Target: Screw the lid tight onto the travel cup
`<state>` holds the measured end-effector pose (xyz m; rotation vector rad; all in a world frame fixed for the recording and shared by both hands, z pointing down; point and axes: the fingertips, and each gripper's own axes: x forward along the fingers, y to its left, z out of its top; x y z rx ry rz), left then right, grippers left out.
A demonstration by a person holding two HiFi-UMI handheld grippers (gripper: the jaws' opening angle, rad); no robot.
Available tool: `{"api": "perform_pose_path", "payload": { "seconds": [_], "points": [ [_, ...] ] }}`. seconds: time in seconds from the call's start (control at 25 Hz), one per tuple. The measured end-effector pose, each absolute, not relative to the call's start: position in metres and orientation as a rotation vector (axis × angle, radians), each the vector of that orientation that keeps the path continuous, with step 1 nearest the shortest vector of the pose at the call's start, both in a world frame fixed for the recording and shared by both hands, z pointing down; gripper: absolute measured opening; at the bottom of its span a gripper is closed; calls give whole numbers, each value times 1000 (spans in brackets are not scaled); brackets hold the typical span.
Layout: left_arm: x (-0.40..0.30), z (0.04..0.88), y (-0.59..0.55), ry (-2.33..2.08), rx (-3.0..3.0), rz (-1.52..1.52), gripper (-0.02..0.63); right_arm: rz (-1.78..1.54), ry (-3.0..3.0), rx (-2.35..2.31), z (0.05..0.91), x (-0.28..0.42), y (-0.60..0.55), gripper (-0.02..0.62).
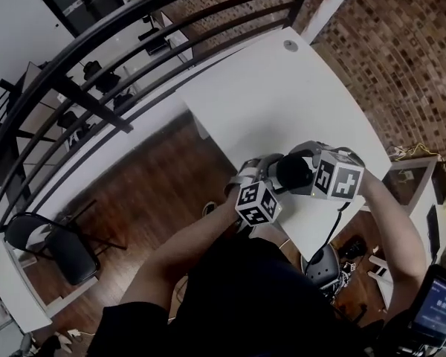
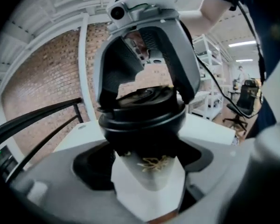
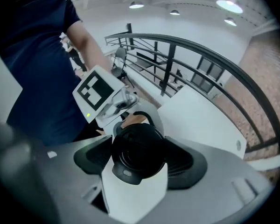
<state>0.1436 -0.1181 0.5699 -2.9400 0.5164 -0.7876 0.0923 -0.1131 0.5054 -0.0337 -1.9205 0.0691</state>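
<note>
White surface (image 1: 282,95) is seen at upper centre of the head view, and the black lid (image 1: 293,171) is held above its near edge. In the left gripper view, the left claw (image 2: 147,183) is clamped on the white travel cup (image 2: 149,167) at lower centre, under the lid. In the right gripper view, the right claw (image 3: 137,160) is closed round the lid at centre frame.

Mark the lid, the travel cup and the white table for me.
lid (image 3: 139,153): right gripper view, on its black top face.
travel cup (image 2: 151,173): left gripper view, on its pale body under the lid.
white table (image 1: 282,103): head view, on its bare top.
</note>
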Motion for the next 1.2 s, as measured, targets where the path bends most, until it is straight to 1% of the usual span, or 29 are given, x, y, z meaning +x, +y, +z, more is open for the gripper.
{"api": "perform_pose_path", "payload": {
  "seconds": [0.12,0.24,0.4,0.52,0.68,0.84,0.92,1.2],
  "points": [
    [147,571,-120,772,-2929,-792,407,208,-1960,178,508,96,-114,356],
    [140,571,-116,852,-2935,-802,408,326,-2007,375,506,99,-119,357],
    [110,566,-104,963,-2999,-795,408,434,-2090,540,502,104,-127,359],
    [81,562,-90,1119,-3032,-792,408,397,-2136,575,506,106,-125,383],
    [48,547,-71,1325,-3014,-773,402,329,-2182,604,511,113,-128,383],
    [7,510,-60,1542,-2951,-666,388,325,-2271,633,507,104,-138,383],
    [-7,492,-57,1638,-2913,-590,387,314,-2300,655,506,105,-140,394],
    [-12,452,-71,1669,-2841,-441,385,350,-2460,895,458,127,-170,396]
  ]
}}
